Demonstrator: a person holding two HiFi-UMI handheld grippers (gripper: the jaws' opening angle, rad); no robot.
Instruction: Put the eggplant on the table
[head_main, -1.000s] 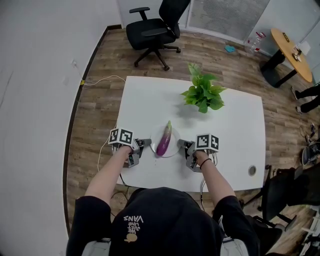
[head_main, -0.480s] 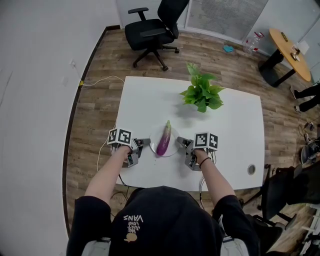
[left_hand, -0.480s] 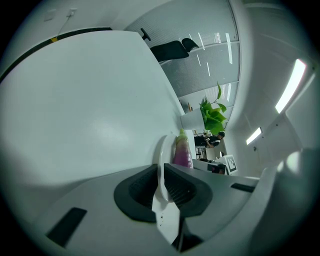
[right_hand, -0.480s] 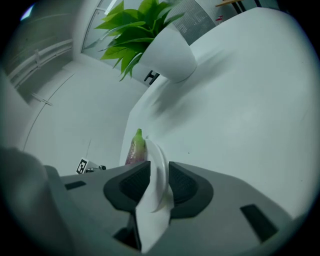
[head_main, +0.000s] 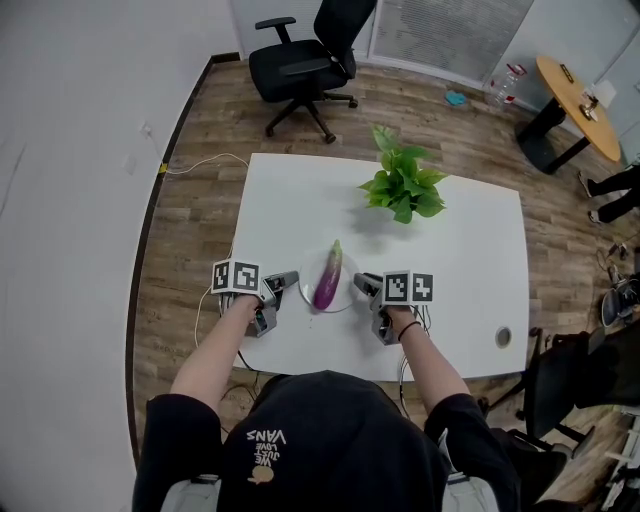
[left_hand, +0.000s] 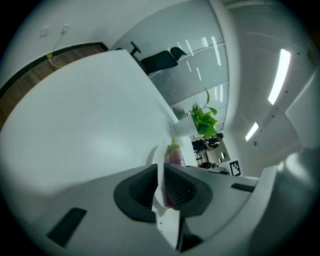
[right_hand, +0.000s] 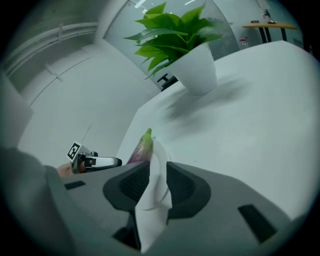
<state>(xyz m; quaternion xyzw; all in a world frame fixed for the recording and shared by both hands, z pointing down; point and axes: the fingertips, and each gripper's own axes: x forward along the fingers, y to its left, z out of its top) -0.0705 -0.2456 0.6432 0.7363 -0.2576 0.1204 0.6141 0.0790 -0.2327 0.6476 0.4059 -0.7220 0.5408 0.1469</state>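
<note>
A purple eggplant (head_main: 328, 277) with a green stem lies on a small white plate (head_main: 346, 297) near the front of the white table (head_main: 460, 270). My left gripper (head_main: 293, 280) is at the plate's left rim. In the left gripper view its pads are shut on the plate (left_hand: 161, 167), with the eggplant (left_hand: 176, 156) just beyond. My right gripper (head_main: 362, 284) is at the right rim. Its jaws are opening, and the plate (right_hand: 159, 167) stands between the parted pads. The eggplant (right_hand: 140, 148) and the left gripper (right_hand: 97, 161) show beyond it.
A potted green plant (head_main: 404, 187) stands on the table behind the plate. A cable hole (head_main: 504, 340) sits at the table's front right. A black office chair (head_main: 310, 60) and a round wooden table (head_main: 580, 95) stand on the wood floor beyond.
The right gripper's marker cube has rolled and shifted a little to the left. The left gripper's cube has tilted slightly. Plate and eggplant lie where they were.
</note>
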